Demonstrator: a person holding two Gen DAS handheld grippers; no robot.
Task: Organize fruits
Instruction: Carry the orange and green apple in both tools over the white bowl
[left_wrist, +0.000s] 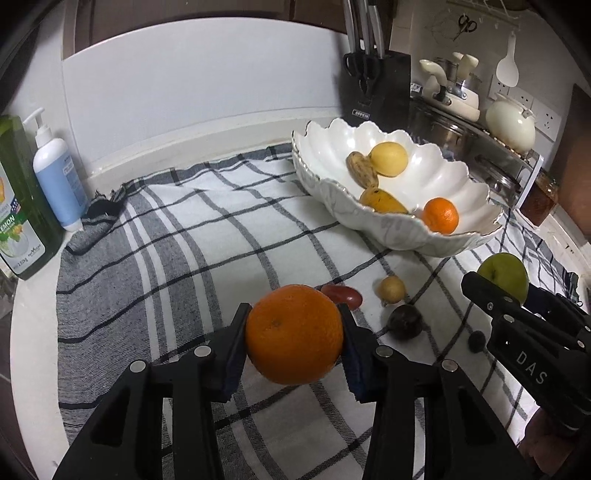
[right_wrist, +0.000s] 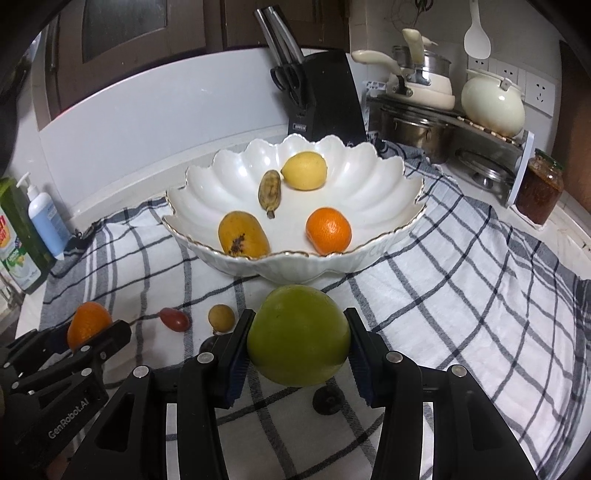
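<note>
Left gripper (left_wrist: 294, 345): jaws clamped on a large orange (left_wrist: 294, 334), one pad on each flank, fruit clear of the cloth. Right gripper (right_wrist: 298, 345): jaws clamped on a green apple (right_wrist: 298, 334) the same way, also off the cloth.

Only the left wrist view shows the ground just ahead of the left jaws: a red grape (left_wrist: 343, 295) right behind the orange, a small tan round fruit (left_wrist: 392, 289) beside it, a dark purple round fruit (left_wrist: 404, 321) nearer, and a small dark berry (left_wrist: 476, 340) further to the side. From the right wrist view the purple fruit is mostly hidden behind the left finger; the grape and tan fruit lie beyond the jaws to the left. A dark fruit (right_wrist: 328, 398) sits under the apple, between the fingers; which one it is I cannot tell.

Only the right wrist view looks fully into the white scalloped bowl (right_wrist: 376, 177), straight beyond the jaws: a mango (right_wrist: 243, 234) and a mandarin (right_wrist: 328, 230) at the near side, a small brown banana (right_wrist: 270, 192) and a lemon (right_wrist: 304, 171) behind. From the left jaws the bowl stands ahead and right, its near wall cutting off the mango.

Surface: checked grey and white cloth (left_wrist: 184, 240) over a pale counter. Far of the bowl: knife block (right_wrist: 325, 96), stacked pots on a rack (right_wrist: 417, 125), cream kettle (right_wrist: 493, 105), a jar (right_wrist: 539, 192) at far right. Far left: pump bottle (left_wrist: 55, 173) and green detergent bottle (left_wrist: 18, 199) by the white wall.
</note>
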